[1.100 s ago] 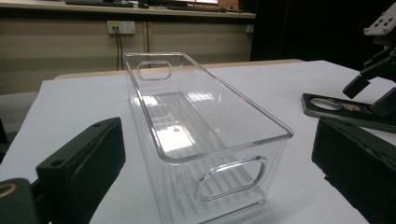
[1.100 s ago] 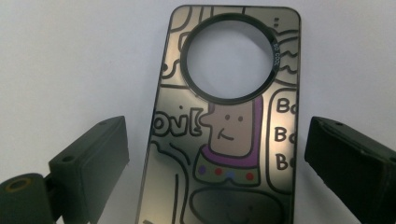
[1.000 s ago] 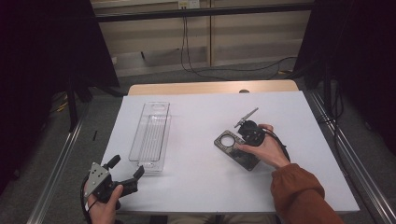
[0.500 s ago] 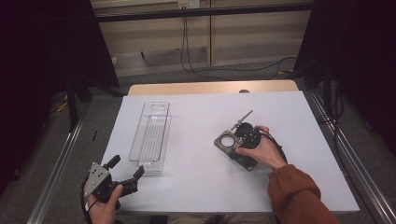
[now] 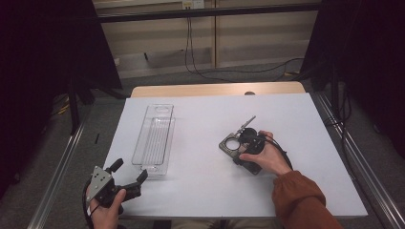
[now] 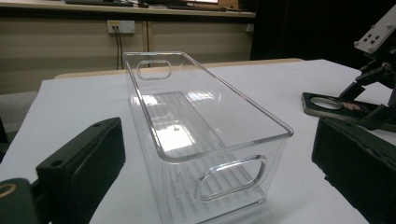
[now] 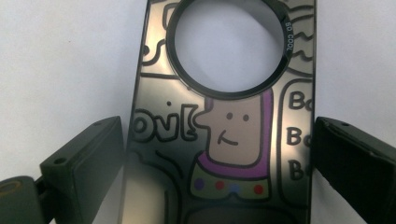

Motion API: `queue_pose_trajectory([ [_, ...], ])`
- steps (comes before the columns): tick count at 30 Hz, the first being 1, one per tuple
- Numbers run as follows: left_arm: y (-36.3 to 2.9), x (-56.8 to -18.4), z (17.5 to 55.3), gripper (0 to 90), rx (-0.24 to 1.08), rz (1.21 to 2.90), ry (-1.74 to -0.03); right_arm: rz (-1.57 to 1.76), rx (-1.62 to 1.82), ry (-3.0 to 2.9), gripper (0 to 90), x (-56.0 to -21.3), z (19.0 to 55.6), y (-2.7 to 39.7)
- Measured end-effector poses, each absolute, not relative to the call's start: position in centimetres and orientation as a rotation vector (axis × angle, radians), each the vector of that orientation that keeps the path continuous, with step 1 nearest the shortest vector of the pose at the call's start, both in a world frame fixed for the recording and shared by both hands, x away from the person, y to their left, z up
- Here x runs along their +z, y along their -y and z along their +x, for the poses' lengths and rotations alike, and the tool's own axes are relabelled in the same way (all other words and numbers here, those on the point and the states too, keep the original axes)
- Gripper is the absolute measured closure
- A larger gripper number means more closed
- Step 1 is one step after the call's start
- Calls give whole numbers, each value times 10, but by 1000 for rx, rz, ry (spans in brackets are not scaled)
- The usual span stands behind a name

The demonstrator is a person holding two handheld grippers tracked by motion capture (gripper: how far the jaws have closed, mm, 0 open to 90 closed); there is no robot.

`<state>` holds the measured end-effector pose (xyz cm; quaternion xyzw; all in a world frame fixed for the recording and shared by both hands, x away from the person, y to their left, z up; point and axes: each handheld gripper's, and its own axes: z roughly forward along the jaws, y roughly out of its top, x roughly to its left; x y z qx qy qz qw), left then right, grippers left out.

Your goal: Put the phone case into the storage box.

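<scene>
Right gripper point(image 5: 242, 145) lowered over flat dark phone case point(image 7: 219, 140) with cartoon print and round cutout, lying mid-table on white table point(image 5: 296, 124); jaws spread, one at each long edge, not yet clamped. Left gripper point(image 5: 128, 175) idle and spread wide just short of clear plastic bin point(image 6: 205, 135). Risk, likely: thin, glossy case skidding or tilting out on closing, if pads catch only the upper edge.

Left tool point(image 5: 128, 175): black body, two blocky matte black jaws, each with a small screw hole near the tip; grey three-cornered plate on top with small holes. Right tool point(image 5: 246, 138): black, with a black cable trailing. Right forearm wears a rust-orange sleeve point(image 5: 301, 200).
</scene>
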<state>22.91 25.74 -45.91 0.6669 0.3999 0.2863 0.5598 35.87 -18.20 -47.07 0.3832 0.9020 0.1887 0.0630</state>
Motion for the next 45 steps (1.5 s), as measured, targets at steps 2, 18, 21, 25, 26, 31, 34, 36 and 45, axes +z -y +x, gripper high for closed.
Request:
queue_pose_trajectory([
  [2,-258,-459,229,28,678,1579,-940,1154,570,-2728,54,-470,359,183],
  [18,-258,-459,229,28,680,1580,-945,1161,554,-2718,123,-467,359,182],
  [21,-257,-459,229,28,677,1584,-945,1154,553,-2724,123,-466,360,182],
  [25,-258,-459,229,28,677,1580,-939,1160,556,-2721,123,-466,359,182],
  [26,-258,-459,229,28,680,1579,-943,1163,557,-2720,123,-466,359,182],
  [31,-258,-459,229,28,677,1575,-946,1158,562,-2719,123,-465,358,182],
  [34,-258,-459,229,28,676,1570,-948,1159,580,-2715,123,-463,357,182],
  [36,-258,-459,229,28,676,1570,-947,1161,586,-2709,123,-460,356,182],
  [45,-258,-459,229,28,682,1583,-951,1179,662,-2660,123,-448,351,190],
])
